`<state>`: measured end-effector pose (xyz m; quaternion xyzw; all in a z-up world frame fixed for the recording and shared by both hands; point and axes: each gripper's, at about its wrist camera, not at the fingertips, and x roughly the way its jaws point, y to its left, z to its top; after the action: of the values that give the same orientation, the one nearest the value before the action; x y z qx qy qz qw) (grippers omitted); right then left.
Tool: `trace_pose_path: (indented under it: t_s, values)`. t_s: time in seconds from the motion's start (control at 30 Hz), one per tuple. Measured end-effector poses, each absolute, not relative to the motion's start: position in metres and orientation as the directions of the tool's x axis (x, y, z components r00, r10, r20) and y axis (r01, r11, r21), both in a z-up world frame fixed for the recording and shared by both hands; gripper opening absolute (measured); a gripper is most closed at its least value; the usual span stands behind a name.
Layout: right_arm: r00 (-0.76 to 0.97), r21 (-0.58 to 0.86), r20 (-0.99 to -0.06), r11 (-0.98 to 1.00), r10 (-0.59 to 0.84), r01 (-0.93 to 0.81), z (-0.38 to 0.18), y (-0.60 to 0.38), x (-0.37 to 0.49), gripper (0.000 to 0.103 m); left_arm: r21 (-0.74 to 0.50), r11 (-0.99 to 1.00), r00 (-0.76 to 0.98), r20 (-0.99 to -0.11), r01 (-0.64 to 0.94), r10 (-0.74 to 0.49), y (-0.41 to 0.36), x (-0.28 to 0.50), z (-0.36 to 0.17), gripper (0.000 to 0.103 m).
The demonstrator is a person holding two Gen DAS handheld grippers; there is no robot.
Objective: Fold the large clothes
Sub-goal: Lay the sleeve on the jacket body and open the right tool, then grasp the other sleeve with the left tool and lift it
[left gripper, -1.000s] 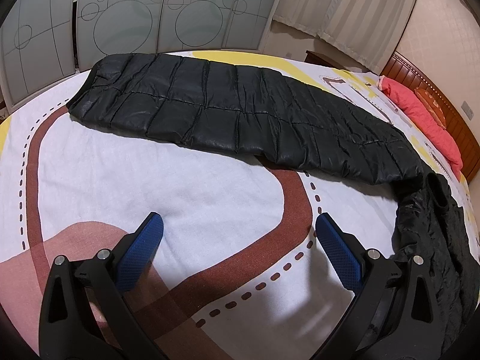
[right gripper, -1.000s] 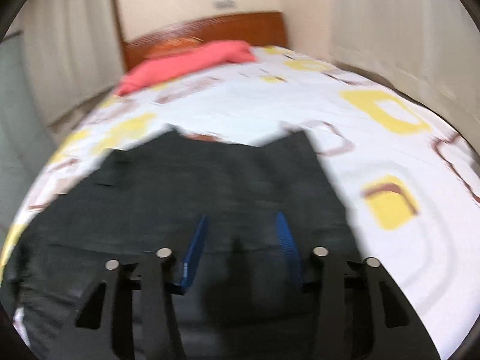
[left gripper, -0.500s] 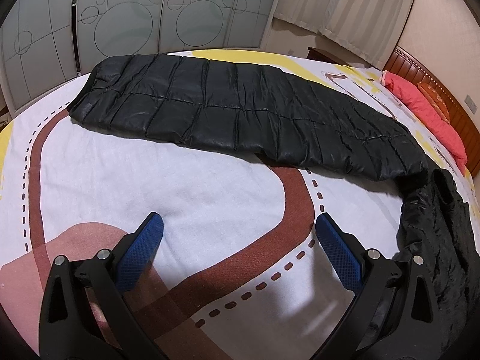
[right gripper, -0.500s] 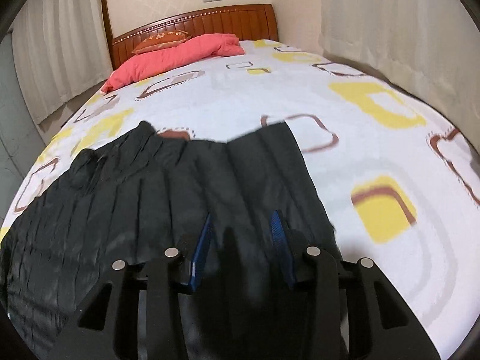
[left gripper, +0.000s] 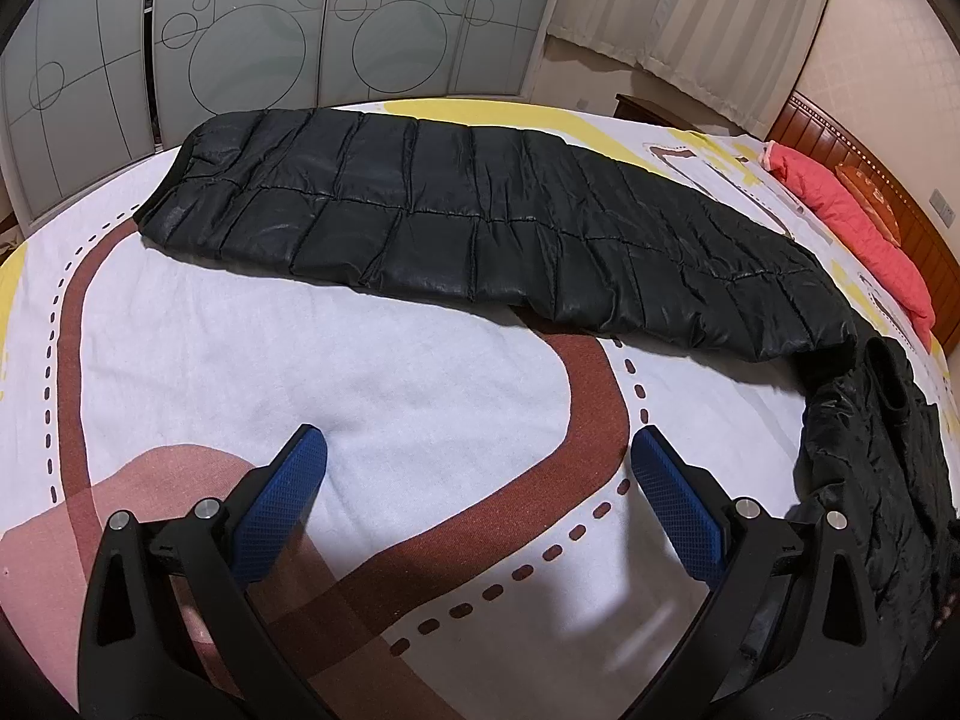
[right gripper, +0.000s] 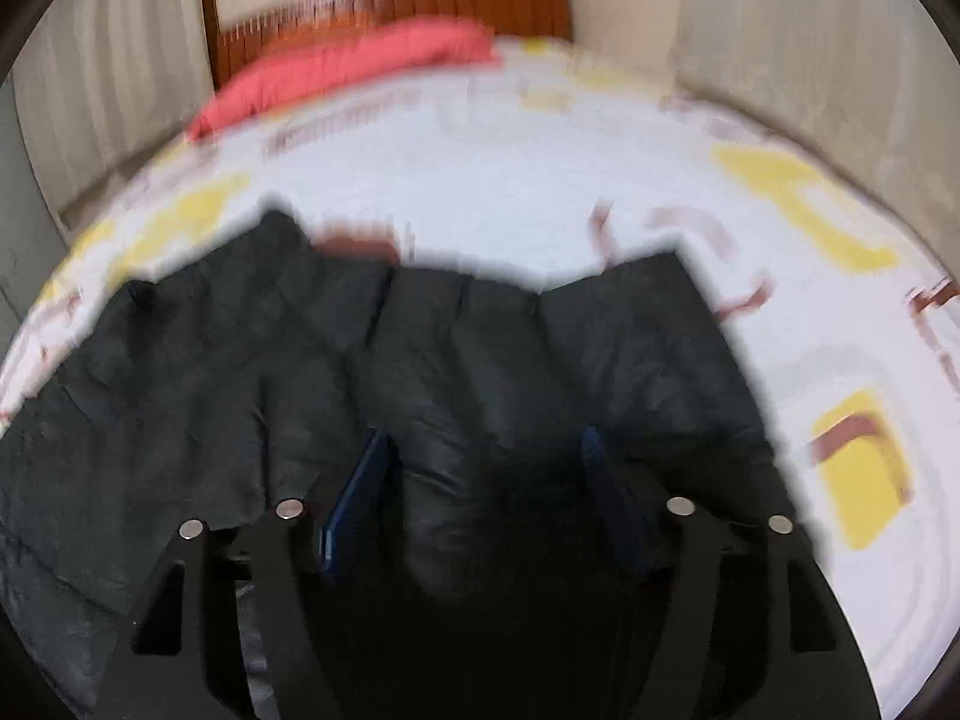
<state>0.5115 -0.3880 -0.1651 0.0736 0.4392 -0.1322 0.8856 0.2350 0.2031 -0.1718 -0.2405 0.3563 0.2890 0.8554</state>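
**Right jaws parting over the jacket, left gripper idle**

While the black quilted jacket (left gripper: pixel 492 222) lies stretched long across the bed (left gripper: pixel 372 372), one end near the wardrobe doors (left gripper: pixel 336 30), the other bunched toward the red pillow (left gripper: pixel 852 222); left gripper (left gripper: pixel 474 480) hangs over bare bedspread on the near side of the jacket, jaws wide apart, nothing between them, clear of the fabric.

Right wrist view blurred; right gripper (right gripper: pixel 480 486) sits low over the jacket's (right gripper: pixel 420 372) bunched end, headboard (right gripper: pixel 390 6) and pillow beyond it; its jaws have just been opening; a ridge of black fabric rises between them; whether the blue pads (right gripper: pixel 354 498) touch it, cannot tell through the blur.
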Motion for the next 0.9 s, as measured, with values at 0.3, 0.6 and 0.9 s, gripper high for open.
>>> trace_pose_path:
  t_s: [0.3,0.6,0.9]
  values:
    - [0.665,0.085,-0.741,0.970,-0.091,0.227,-0.133,-0.350,0.444,0.066,-0.207,0.718,0.581,-0.747,-0.665,0.323,0.203,0.235,-0.172,0.101]
    - [0.630,0.005,-0.766,0.979,-0.127,0.204,-0.167,-0.327,0.434,0.060,-0.212,0.717,0.583,-0.747,-0.664,0.319,0.203,0.234,-0.172,0.101]
    - [0.645,0.006,-0.754,0.980,-0.128,0.201,-0.169,-0.325,0.427,0.061,-0.521,0.599,0.743,-0.640,-0.608,0.197,0.248,0.194,-0.167,0.101]
